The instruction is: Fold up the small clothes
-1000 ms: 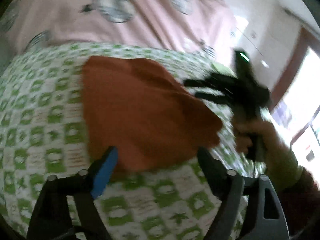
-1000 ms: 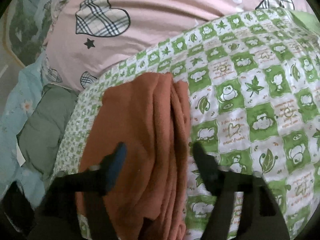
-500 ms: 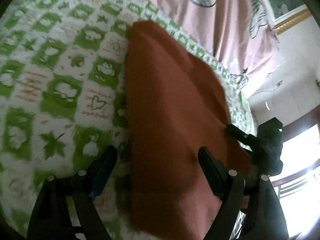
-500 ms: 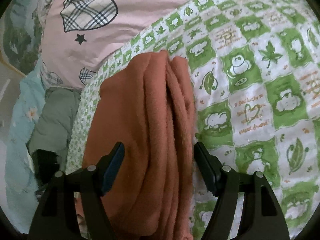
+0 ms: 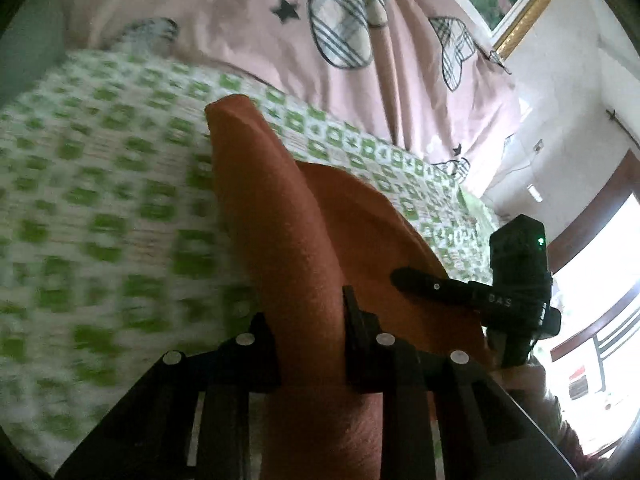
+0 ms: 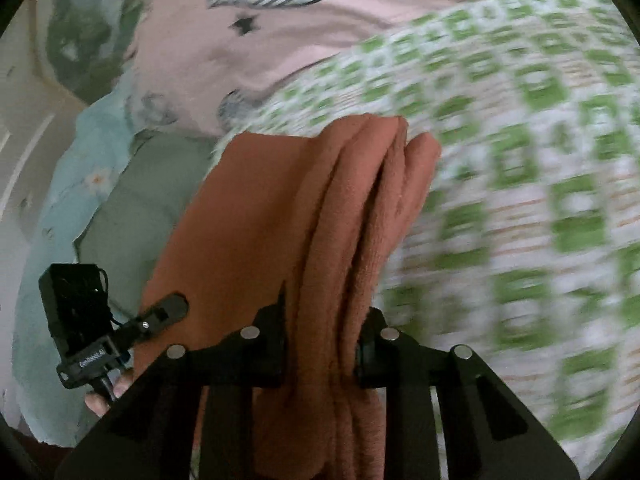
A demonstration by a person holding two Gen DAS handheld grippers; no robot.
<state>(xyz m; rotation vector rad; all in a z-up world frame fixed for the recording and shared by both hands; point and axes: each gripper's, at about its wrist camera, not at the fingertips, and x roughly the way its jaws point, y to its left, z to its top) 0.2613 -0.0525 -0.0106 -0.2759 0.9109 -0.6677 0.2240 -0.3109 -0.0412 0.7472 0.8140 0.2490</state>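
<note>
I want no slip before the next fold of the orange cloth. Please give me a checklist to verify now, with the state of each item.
1. Left gripper shut on the orange cloth: ok.
2. Right gripper shut on the same cloth: ok.
3. All bunched layers inside the right jaws: cannot tell; a far fold lies outside.
4. Cloth over the green checked sheet, not over the pink quilt: ok.
5. Grippers apart from each other: ok.
6. Cloth flat, without wrinkles: not ok.
</note>
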